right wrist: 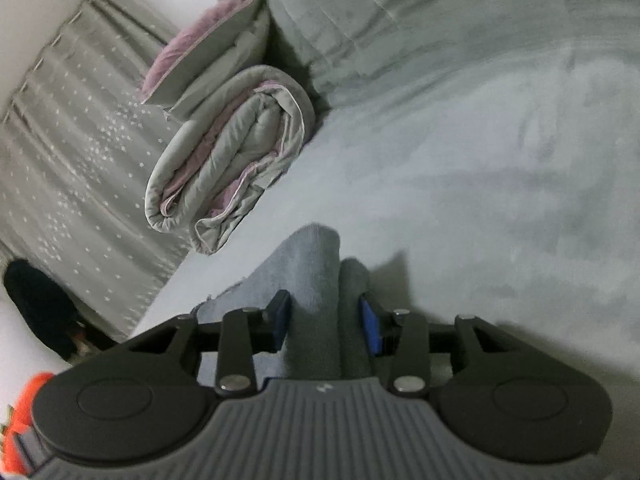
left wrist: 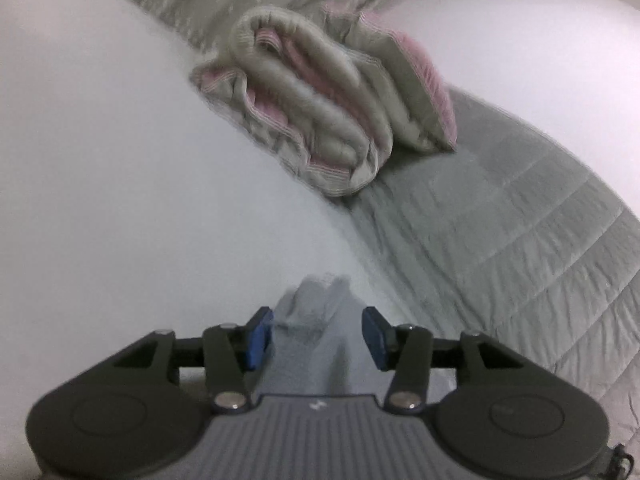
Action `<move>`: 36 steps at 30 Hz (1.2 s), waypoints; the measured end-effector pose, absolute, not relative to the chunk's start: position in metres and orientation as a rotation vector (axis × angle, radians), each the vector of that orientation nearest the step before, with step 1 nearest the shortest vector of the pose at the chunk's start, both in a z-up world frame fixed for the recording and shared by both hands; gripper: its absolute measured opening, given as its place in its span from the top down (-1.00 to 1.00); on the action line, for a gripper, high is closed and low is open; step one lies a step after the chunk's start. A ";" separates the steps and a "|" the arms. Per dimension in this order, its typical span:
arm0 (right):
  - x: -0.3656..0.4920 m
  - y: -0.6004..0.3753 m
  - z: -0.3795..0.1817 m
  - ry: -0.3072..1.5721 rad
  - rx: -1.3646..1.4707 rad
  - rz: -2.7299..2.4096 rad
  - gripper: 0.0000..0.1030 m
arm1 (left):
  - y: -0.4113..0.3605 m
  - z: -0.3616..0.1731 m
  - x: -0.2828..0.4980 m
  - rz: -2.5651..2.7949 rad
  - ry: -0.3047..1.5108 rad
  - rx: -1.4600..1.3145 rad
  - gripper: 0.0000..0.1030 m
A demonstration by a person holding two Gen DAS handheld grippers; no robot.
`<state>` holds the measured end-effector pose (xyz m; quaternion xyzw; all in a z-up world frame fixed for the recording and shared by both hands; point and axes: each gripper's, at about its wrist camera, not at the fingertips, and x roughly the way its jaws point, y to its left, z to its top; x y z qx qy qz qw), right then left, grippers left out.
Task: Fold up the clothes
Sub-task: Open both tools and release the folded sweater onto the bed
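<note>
A blue-grey garment (left wrist: pixel 316 304) is bunched up between the blue pads of my left gripper (left wrist: pixel 317 338), which is shut on it. In the right wrist view the same kind of blue-grey cloth (right wrist: pixel 308 256) rises in a thick fold between the pads of my right gripper (right wrist: pixel 324 320), also shut on it. A darker fold of the cloth lies against the right pad (right wrist: pixel 370 326). Behind it a pale blue-grey surface (right wrist: pixel 460 180) spreads out; whether it is more of the garment or a sheet is unclear. Both views are blurred.
A folded grey and pink quilt (left wrist: pixel 320 120) (right wrist: pixel 232 148) lies on the grey quilted bed cover (left wrist: pixel 500 232) (right wrist: pixel 400 20), with a grey and pink pillow (right wrist: pixel 208 48) beside it. A grey star-patterned curtain (right wrist: pixel 72 152) hangs at the left. An orange object (right wrist: pixel 24 408) shows at the lower left.
</note>
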<state>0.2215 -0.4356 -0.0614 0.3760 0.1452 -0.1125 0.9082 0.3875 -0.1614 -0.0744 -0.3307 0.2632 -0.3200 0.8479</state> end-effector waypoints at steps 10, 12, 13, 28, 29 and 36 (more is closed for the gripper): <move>0.229 -0.390 -0.046 0.202 0.421 -0.151 0.20 | -0.197 -0.062 0.376 -0.801 0.533 -0.374 0.57; 0.236 -0.389 -0.052 0.243 0.403 -0.148 0.20 | -0.204 -0.068 0.377 -0.785 0.562 -0.317 0.57; 0.239 -0.389 -0.055 0.270 0.393 -0.149 0.20 | -0.205 -0.071 0.378 -0.770 0.574 -0.298 0.63; 0.234 -0.374 -0.012 0.423 0.286 -0.308 -0.08 | -0.226 -0.006 0.330 -0.489 0.635 0.149 -0.78; 0.232 -0.373 -0.005 0.440 0.289 -0.317 -0.35 | -0.226 -0.003 0.328 -0.480 0.662 0.169 -0.85; 0.219 -0.368 0.011 0.548 0.276 -0.332 -1.00 | -0.227 -0.001 0.320 -0.467 0.795 0.270 -0.98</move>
